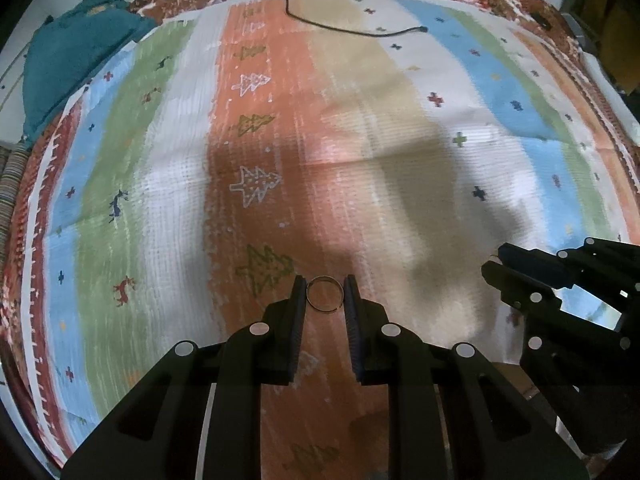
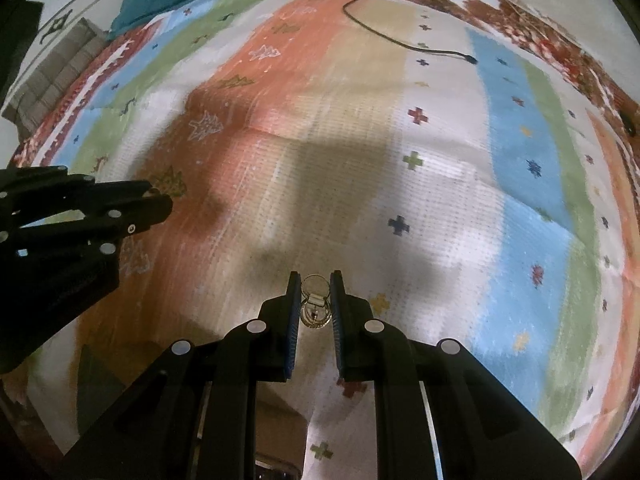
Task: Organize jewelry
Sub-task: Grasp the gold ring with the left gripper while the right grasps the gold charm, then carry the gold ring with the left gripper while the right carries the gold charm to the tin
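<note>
In the left wrist view my left gripper (image 1: 325,290) is shut on a thin plain metal ring (image 1: 325,311), pinched by its sides between the fingertips and held above the striped rug (image 1: 168,160). My right gripper (image 1: 494,264) shows at the right edge of that view. In the right wrist view my right gripper (image 2: 316,286) is shut on a silver ring with a wide ornamental top (image 2: 315,308), held between the pads above the rug. My left gripper (image 2: 160,200) enters from the left there.
A colourful striped rug with tree and cross motifs (image 2: 440,200) covers the surface. A black cable (image 1: 340,26) lies across its far part. A teal cushion (image 1: 68,56) sits at the far left corner. Folded striped fabric (image 2: 60,72) lies beyond the rug's left edge.
</note>
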The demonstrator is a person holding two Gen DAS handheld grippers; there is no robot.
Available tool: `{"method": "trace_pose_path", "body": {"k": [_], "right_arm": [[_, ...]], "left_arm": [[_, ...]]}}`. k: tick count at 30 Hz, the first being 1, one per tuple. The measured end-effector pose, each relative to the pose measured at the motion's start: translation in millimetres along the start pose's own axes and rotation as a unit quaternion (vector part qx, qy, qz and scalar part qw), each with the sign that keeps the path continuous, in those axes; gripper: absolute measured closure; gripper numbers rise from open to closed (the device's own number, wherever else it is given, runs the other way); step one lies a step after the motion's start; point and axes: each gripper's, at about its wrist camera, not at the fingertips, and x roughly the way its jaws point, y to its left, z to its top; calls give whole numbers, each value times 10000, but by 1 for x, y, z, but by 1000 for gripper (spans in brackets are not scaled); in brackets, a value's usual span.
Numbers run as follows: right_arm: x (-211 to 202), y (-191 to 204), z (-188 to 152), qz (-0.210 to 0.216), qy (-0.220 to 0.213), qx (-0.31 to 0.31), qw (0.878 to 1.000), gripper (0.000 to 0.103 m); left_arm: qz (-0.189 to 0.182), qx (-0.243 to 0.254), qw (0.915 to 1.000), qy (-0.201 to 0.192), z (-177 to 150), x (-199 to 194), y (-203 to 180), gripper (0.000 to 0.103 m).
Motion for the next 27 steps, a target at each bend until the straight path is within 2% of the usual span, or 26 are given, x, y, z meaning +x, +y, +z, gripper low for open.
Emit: {"method": "trace_pose_path", "body": {"k": [15, 27], "right_arm": [[-40, -7, -23, -178, -439, 359, 9982, 88], [-65, 5, -44, -262, -699, 296, 9968, 87]], "left_arm": [[-227, 24, 9988, -442, -18, -42, -17, 84], [-313, 100, 9967, -740, -42, -71, -30, 84]]}}
